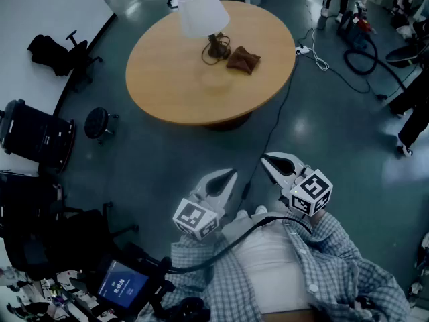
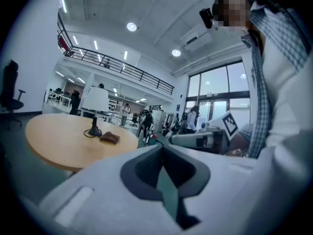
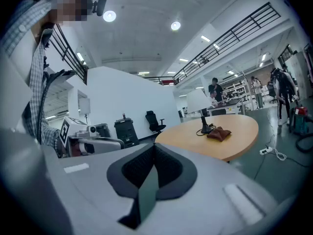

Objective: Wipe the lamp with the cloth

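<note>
The blue screen point(image 1: 120, 288) at the lower left of the head view carries white writing too small to read. The cubes on your left tool point(image 1: 230, 175) and right tool point(image 1: 267, 158) bear only black-and-white square markers. You hold both tools close to your chest at the bottom centre, side by side and tipped slightly below level, each with its jaws pressed together on nothing. The lamp point(image 1: 201, 12) stands upright on the round desk point(image 1: 167, 92) at the upper centre. The brown cloth point(image 1: 242, 59) lies crumpled just right of its base. Both are well apart from the tools, across the floor point(image 1: 201, 153).
</note>
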